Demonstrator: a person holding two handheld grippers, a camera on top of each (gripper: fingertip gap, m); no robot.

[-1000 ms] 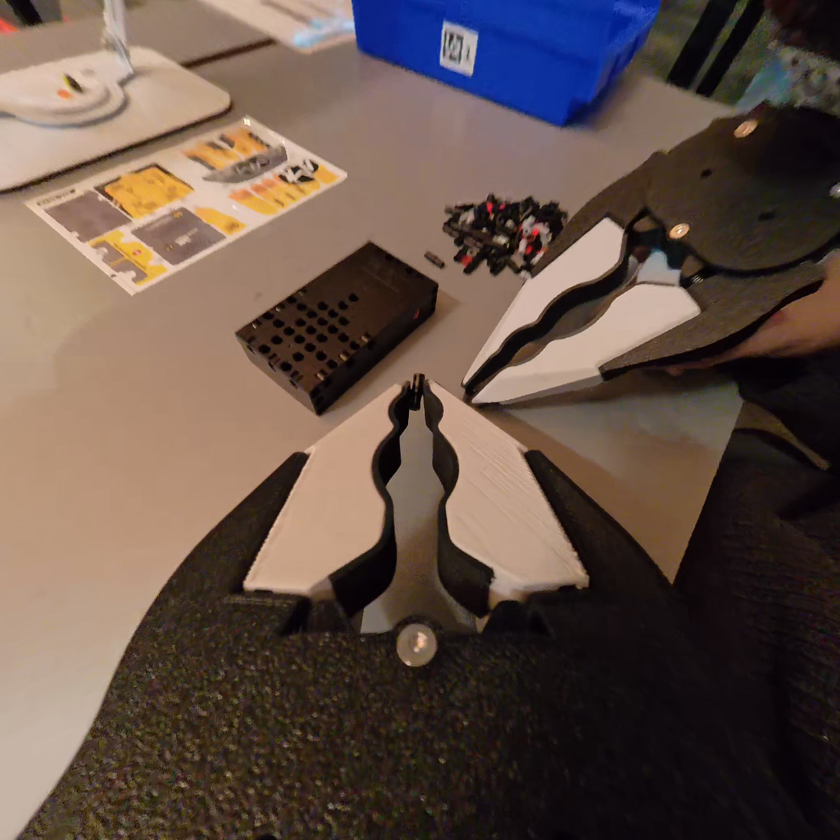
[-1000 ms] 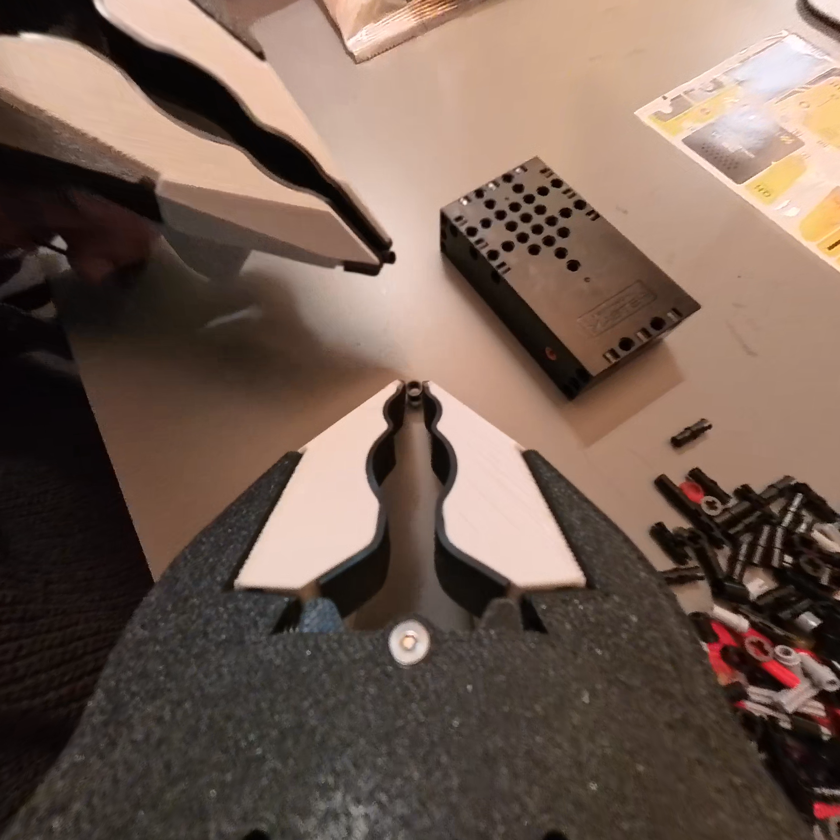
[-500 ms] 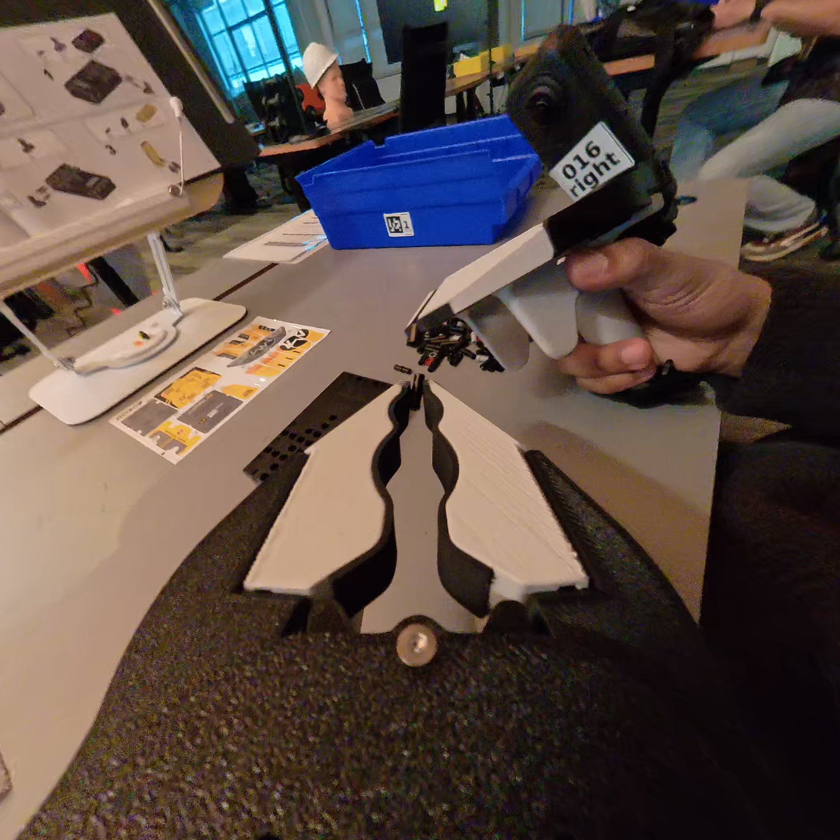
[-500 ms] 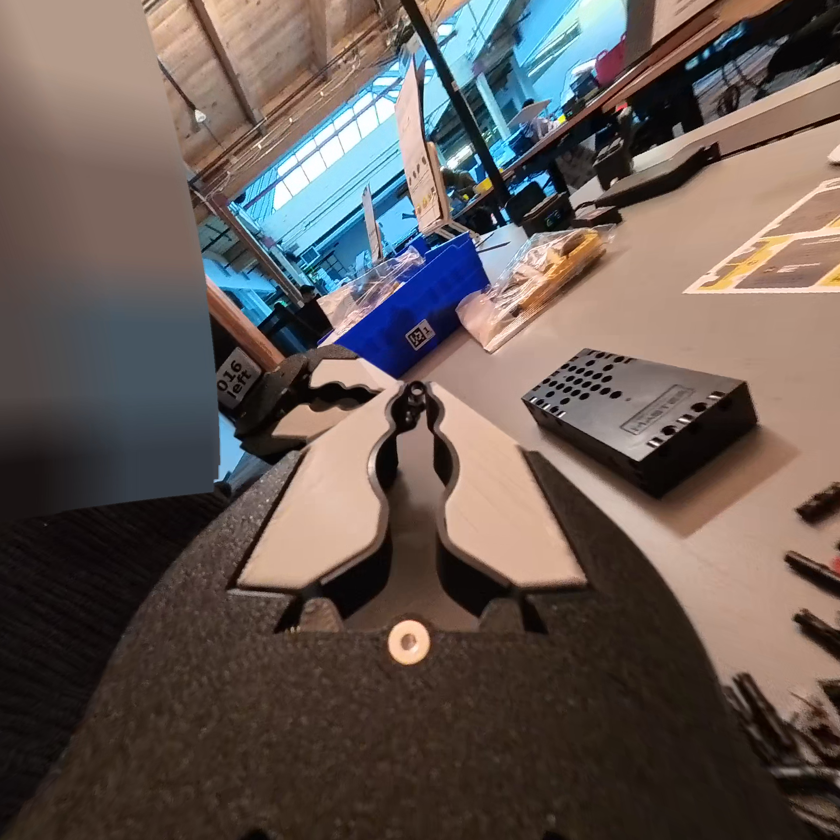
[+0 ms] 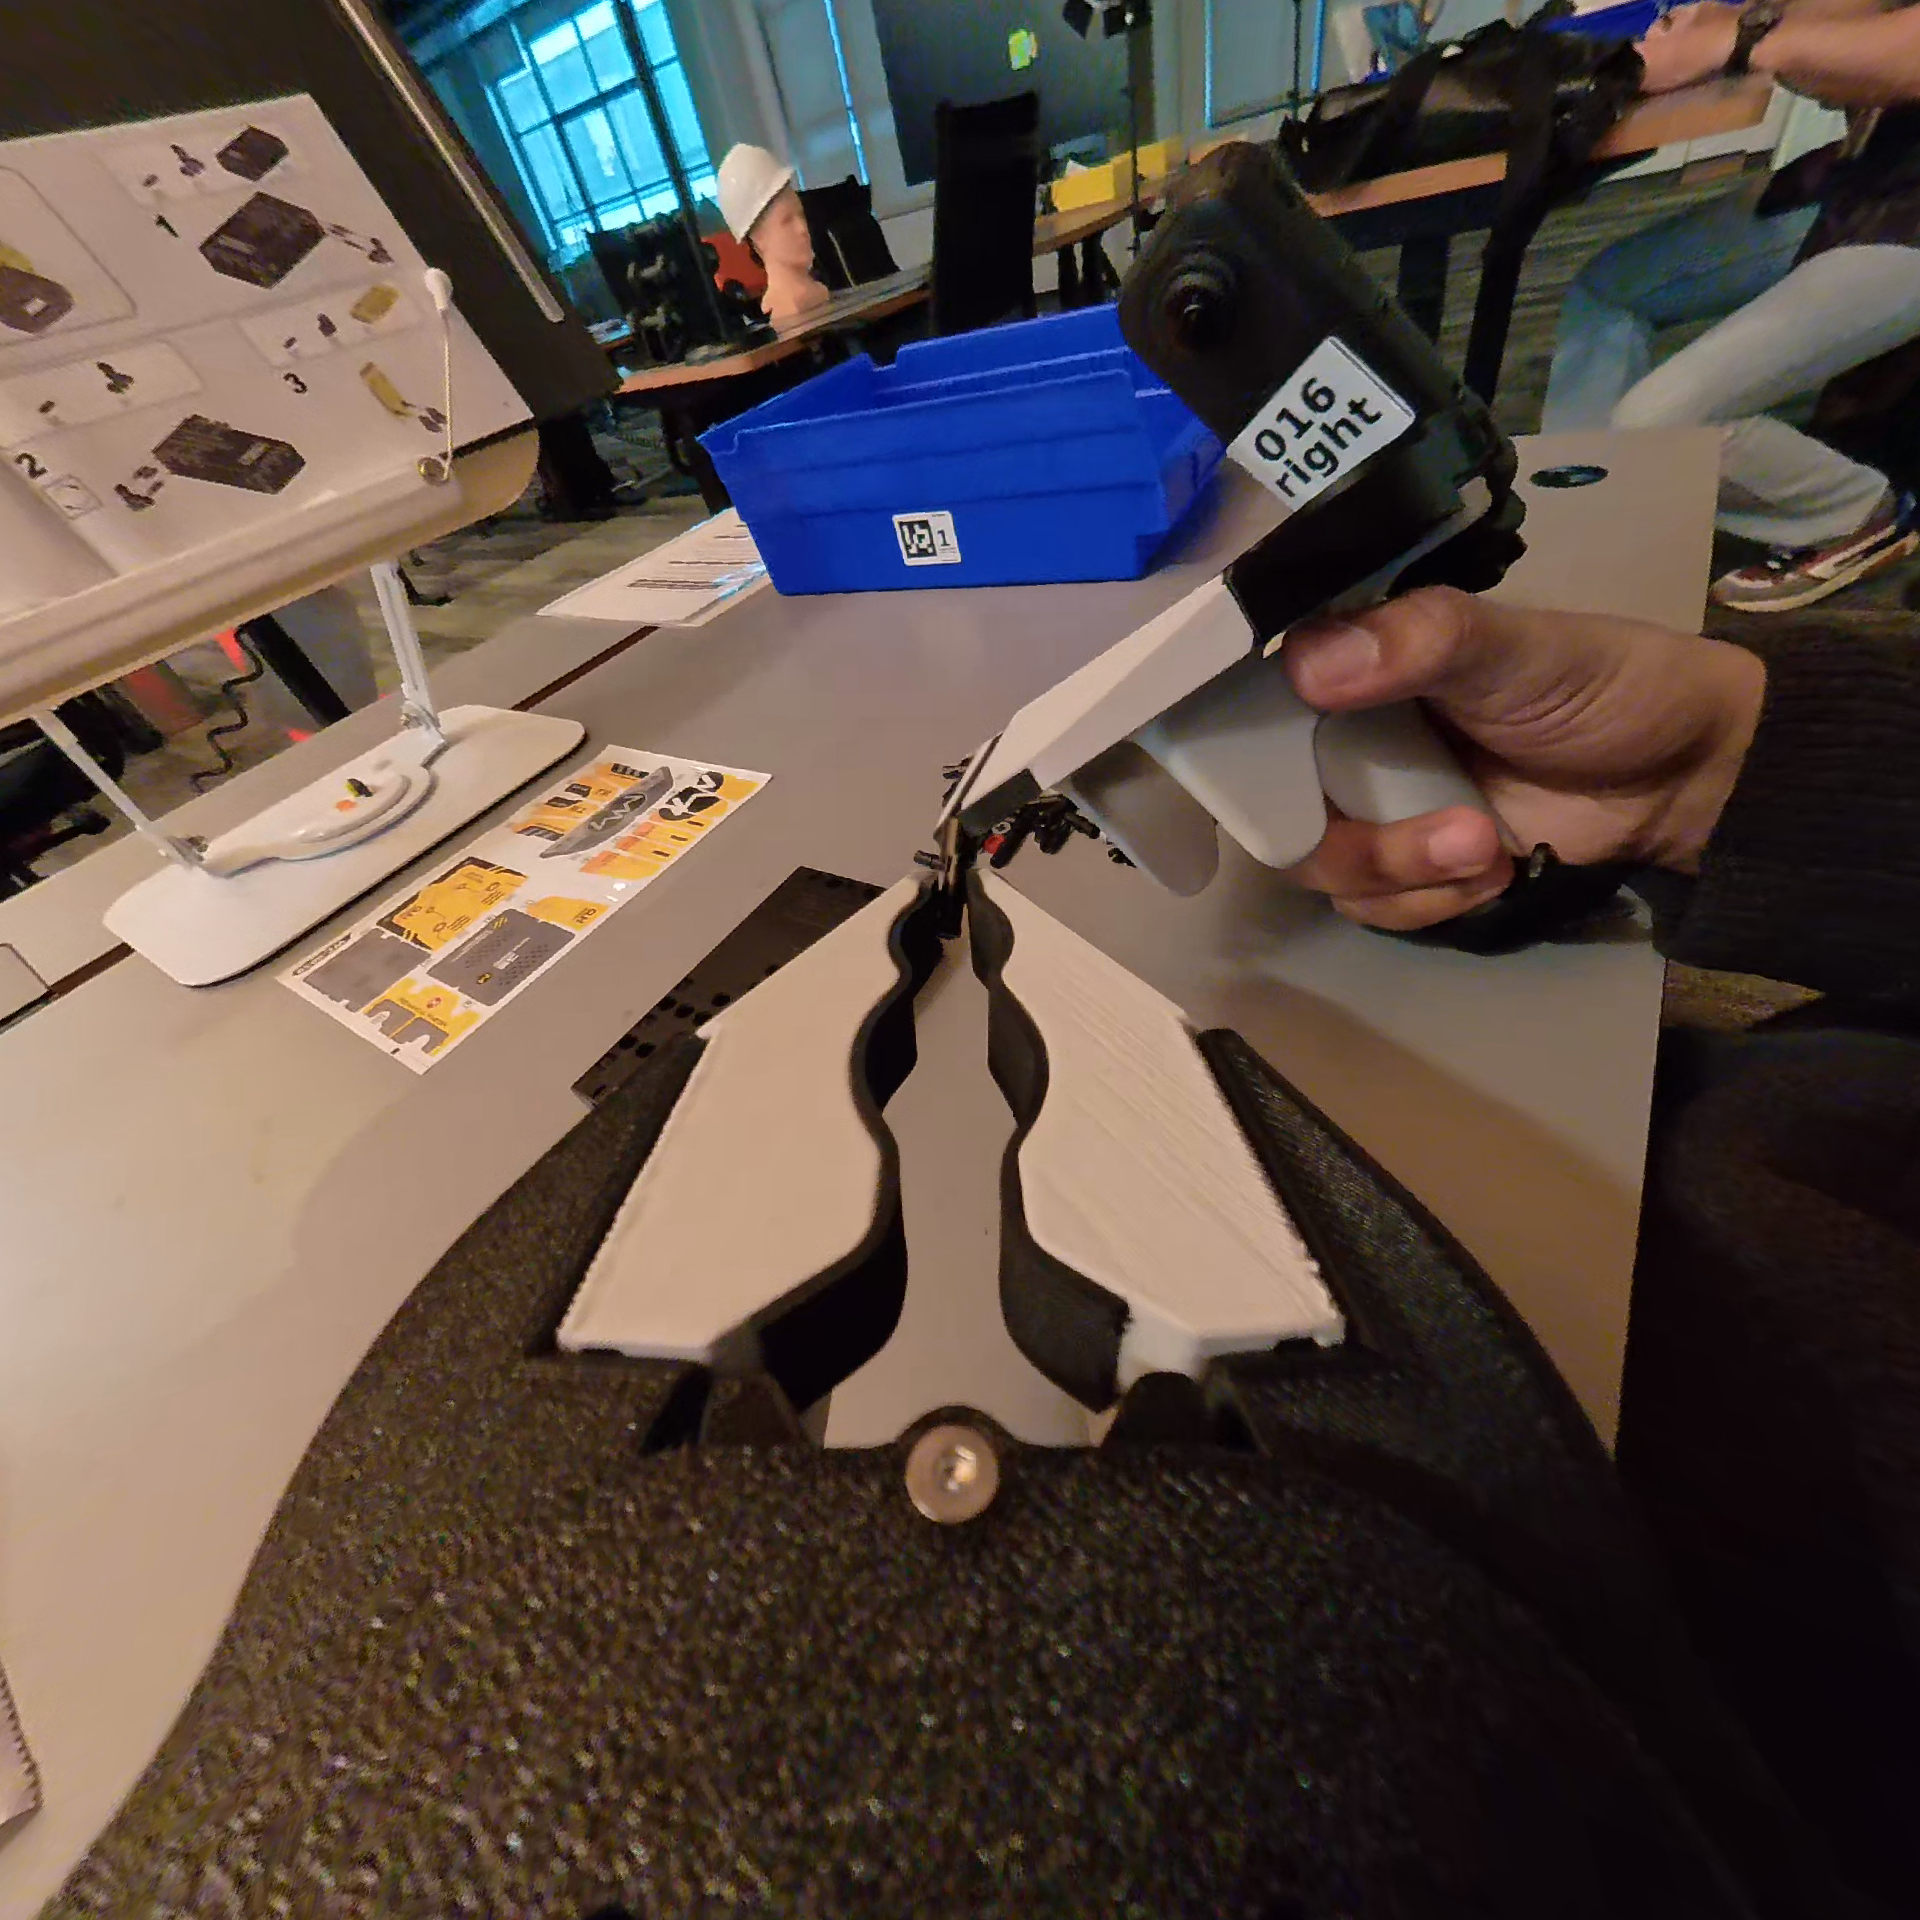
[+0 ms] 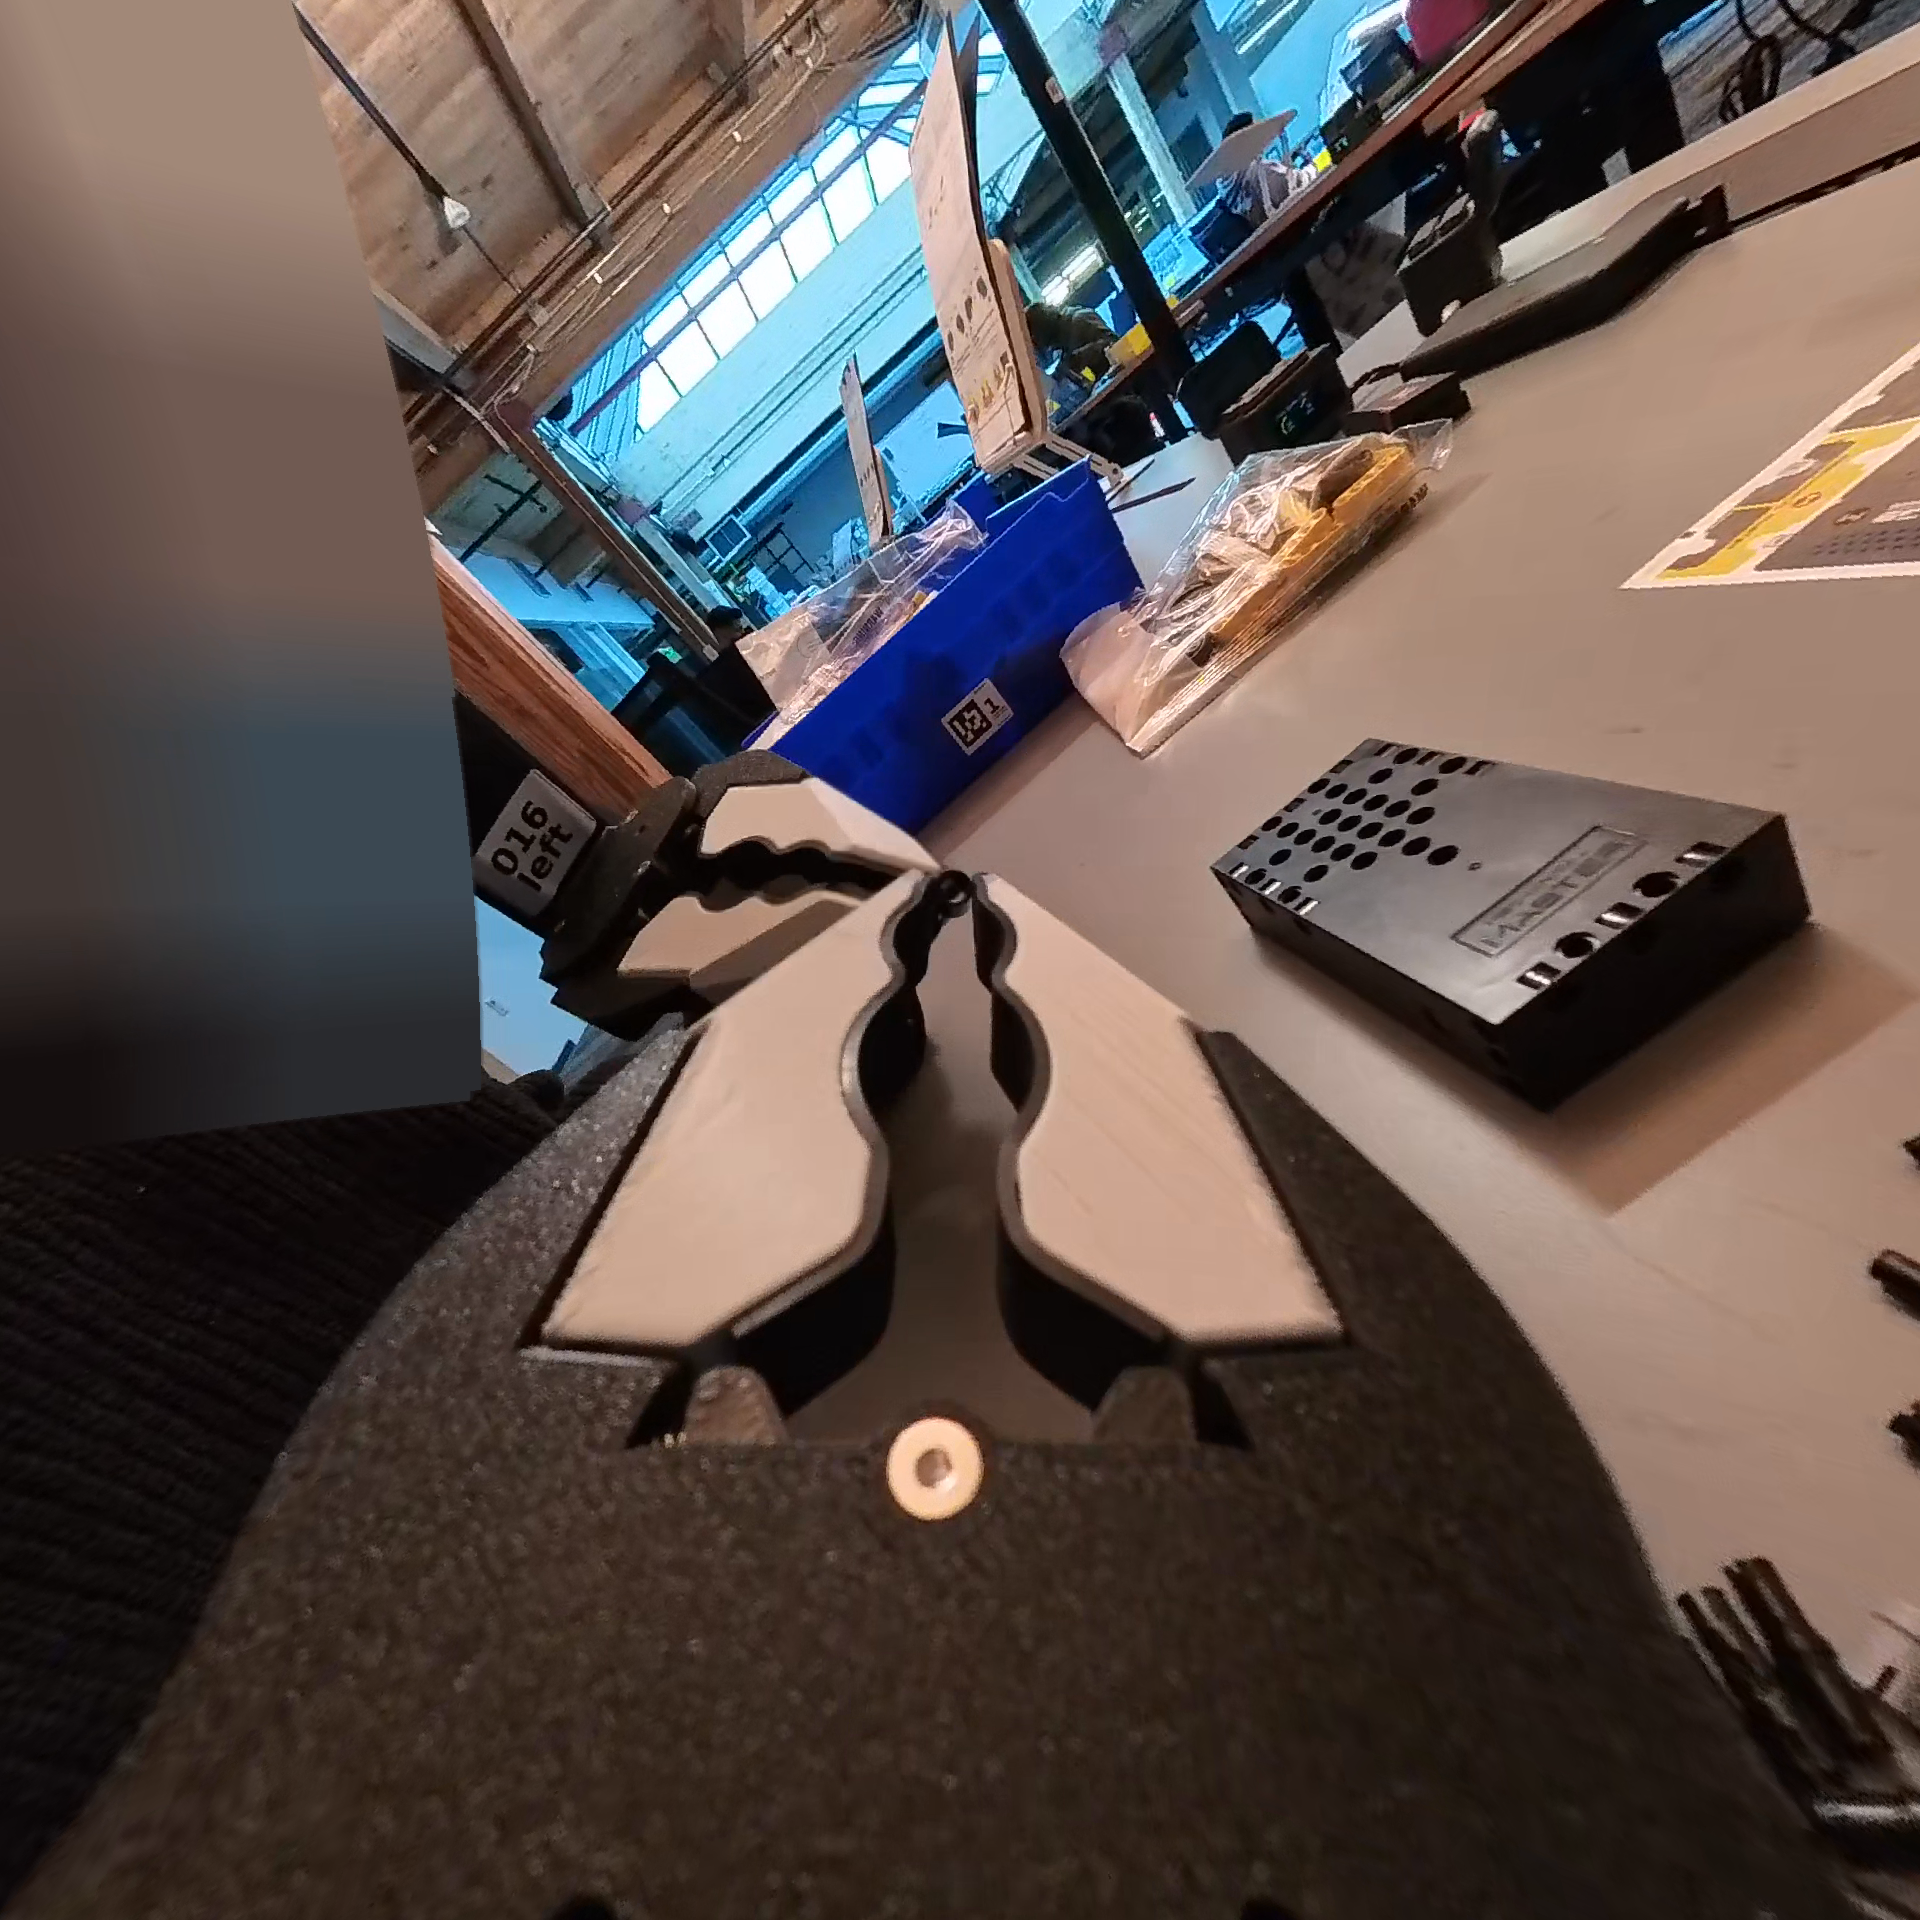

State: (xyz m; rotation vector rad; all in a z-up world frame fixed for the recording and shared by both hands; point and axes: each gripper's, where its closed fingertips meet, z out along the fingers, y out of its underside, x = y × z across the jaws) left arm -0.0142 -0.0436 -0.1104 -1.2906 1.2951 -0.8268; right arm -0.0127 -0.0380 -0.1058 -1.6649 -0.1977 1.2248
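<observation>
My left gripper (image 5: 948,920) is shut on a small black pin (image 5: 945,885) at its tips. My right gripper (image 6: 951,906) is shut on another small black pin (image 6: 952,885). Both are held above the grey table (image 5: 312,1143), nearly level, with their tips meeting. The right gripper (image 5: 961,808), in a hand, comes in from the right in the left wrist view. The left gripper (image 6: 914,876) shows just beyond my right fingers. A black perforated block (image 6: 1517,914) lies flat on the table to the right; it is partly hidden behind my left finger (image 5: 727,977).
A pile of small black and red pins (image 5: 1039,823) lies behind the right gripper and at the right wrist view's edge (image 6: 1766,1683). A sticker sheet (image 5: 520,894), an instruction stand (image 5: 312,810), a blue bin (image 5: 966,457) and a bag of yellow parts (image 6: 1278,561) lie farther back. The grippers are tip to tip, or close to it.
Both grippers have tilted up from looking down at the table to nearly level. Their tips, apart a second ago, have come together. Each has kept hold of its pin.
</observation>
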